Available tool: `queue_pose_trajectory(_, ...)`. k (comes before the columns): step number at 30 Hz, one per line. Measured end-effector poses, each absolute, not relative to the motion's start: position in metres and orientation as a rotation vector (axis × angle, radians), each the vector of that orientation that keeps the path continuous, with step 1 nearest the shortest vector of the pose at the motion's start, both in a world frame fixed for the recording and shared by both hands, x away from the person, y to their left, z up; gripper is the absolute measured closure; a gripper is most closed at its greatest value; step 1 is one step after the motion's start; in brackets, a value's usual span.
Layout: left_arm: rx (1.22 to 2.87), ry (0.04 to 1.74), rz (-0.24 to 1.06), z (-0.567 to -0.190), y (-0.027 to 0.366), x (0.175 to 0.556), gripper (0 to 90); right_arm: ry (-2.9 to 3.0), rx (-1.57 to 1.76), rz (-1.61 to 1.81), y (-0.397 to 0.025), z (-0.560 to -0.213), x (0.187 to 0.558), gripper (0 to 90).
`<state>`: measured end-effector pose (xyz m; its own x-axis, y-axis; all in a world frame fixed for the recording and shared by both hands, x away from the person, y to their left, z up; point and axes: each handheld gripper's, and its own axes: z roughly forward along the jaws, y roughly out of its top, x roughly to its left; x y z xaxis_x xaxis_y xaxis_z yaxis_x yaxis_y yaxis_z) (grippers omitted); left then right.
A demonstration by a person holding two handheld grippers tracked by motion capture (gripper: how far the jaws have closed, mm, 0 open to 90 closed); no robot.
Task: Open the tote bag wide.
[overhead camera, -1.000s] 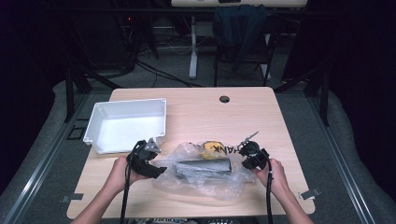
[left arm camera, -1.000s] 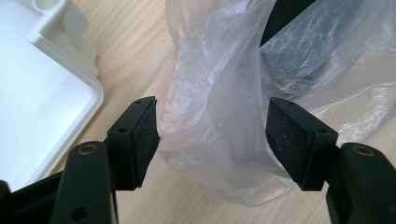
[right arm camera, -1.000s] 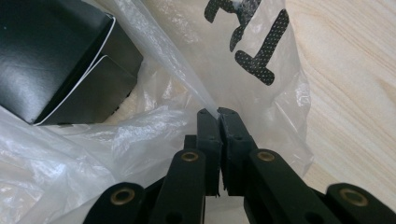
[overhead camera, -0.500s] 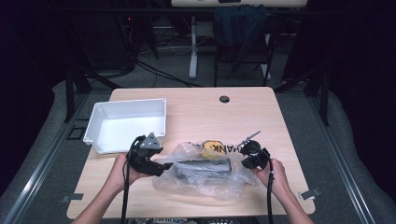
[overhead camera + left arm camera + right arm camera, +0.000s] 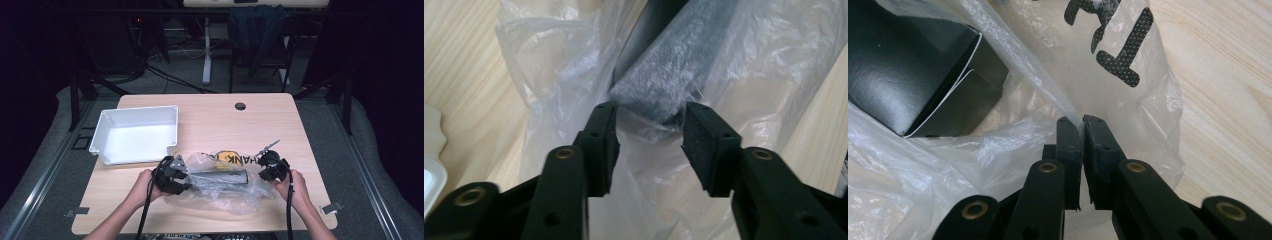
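Note:
A clear plastic bag (image 5: 227,192) printed with "THANK YOU" lies near the table's front edge, and a long black box (image 5: 220,177) lies inside it. My left gripper (image 5: 186,181) is open at the bag's left end. In the left gripper view its jaws (image 5: 649,135) stand on either side of the box's end (image 5: 674,65), which is wrapped in the bag's film (image 5: 554,75). My right gripper (image 5: 262,172) is at the bag's right end. In the right gripper view it (image 5: 1081,125) is shut on a fold of the bag (image 5: 1133,110), with the black box (image 5: 903,75) off to the left.
An empty white tray (image 5: 102,137) sits at the left, just behind my left hand. The wooden table (image 5: 225,125) has a round cable hole (image 5: 240,106) near its far edge. Dark chairs and desk legs stand on the floor beyond.
My left gripper has slid slightly right, in toward the left end of the bag and box. The right gripper has stayed where it was, holding the bag.

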<state>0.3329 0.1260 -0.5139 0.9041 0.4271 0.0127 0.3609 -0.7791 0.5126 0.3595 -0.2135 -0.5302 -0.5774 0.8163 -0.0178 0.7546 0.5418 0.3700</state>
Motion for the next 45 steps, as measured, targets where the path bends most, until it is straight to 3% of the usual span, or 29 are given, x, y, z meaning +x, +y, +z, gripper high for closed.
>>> queue_pose_trajectory(15, 2.534, 0.531, 0.149, -0.517, 0.121, 0.328, 89.9, 2.591, 1.343, 0.495, -0.212, -0.53, 0.359, 85.6)
queue_pose_trajectory(32, 2.665, 0.444, 0.006, -0.531, 0.125, 0.311, 90.0, 2.595, 1.328, 0.475, -0.212, -0.531, 0.359, 84.9)
queue_pose_trajectory(41, 2.715, 0.495, 0.019, -0.545, 0.123, 0.318, 90.0, 2.604, 1.31, 0.422, -0.208, -0.537, 0.363, 84.3)
queue_pose_trajectory(45, 2.627, 0.504, 0.02, -0.523, 0.133, 0.315, 77.6, 2.599, 1.318, 0.467, -0.208, -0.535, 0.361, 83.9)
